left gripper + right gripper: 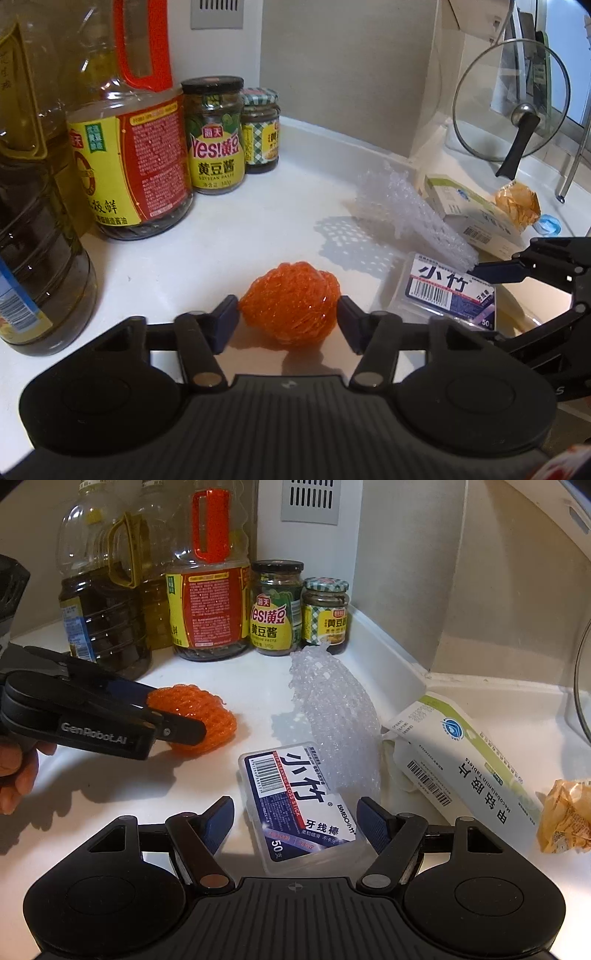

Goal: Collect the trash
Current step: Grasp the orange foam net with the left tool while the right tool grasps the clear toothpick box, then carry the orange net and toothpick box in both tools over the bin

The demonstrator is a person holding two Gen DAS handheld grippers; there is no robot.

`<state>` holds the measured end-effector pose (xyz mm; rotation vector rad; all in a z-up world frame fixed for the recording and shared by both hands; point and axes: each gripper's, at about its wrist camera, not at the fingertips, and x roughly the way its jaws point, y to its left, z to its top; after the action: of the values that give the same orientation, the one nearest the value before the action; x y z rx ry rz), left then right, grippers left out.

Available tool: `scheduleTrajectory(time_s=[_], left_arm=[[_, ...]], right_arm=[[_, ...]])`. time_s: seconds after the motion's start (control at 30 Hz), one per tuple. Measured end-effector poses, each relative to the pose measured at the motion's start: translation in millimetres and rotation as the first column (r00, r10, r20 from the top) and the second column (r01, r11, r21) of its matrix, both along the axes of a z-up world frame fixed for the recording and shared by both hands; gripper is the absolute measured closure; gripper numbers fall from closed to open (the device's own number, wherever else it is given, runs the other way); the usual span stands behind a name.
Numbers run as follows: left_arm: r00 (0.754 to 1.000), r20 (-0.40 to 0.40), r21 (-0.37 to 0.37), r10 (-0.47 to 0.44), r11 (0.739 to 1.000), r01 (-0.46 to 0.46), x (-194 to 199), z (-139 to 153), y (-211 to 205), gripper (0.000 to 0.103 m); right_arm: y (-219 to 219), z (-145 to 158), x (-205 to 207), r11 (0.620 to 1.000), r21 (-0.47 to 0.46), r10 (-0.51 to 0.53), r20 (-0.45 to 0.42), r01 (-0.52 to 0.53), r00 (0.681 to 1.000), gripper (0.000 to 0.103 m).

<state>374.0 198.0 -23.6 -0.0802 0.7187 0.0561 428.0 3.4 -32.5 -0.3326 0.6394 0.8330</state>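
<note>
Left gripper (289,319) pinches the crumpled orange foam net (290,304) mid-countertop (236,236): featherlight, squishy, grab anywhere. Right gripper (295,823) gapes around the clear plastic floss-pick box (299,805), stiff, slippery; take its long sides.

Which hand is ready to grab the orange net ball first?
Left. The left tool already has its fingers either side of the orange net ball. The right tool sits around the floss box instead.
</note>
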Motion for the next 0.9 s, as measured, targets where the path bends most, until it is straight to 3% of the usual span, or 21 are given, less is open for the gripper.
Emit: scheduleTrajectory(time_s=[0.07,0.4,0.43,0.9], left_arm=[[1.000,0.000,0.000,0.002,1.000,-0.002,-1.0,0.4,-0.8,0.058],[0.999,-0.001,-0.023,0.035,0.999,-0.035,-21.2,3.3,-5.1,0.069],[0.999,0.001,-0.024,0.041,0.999,-0.041,-23.9,4.4,-5.4,0.069],[0.991,0.011,-0.071,0.134,0.989,-0.133,-90.5,29.4,-36.1,0.071]], right_arm=[[-2.1,2.1,-1.7,1.000,0.012,0.006,-0.018,-0.006,1.000,0.040],[-4.0,-2.6,-2.6,0.999,0.052,0.005,-0.065,-0.002,0.998,0.041],[-4.9,-2.9,-2.7,0.998,0.059,-0.009,-0.068,0.013,0.998,0.047],[-41.7,23.3,-62.5,0.985,0.170,-0.025,-0.079,0.038,0.997,0.047]])
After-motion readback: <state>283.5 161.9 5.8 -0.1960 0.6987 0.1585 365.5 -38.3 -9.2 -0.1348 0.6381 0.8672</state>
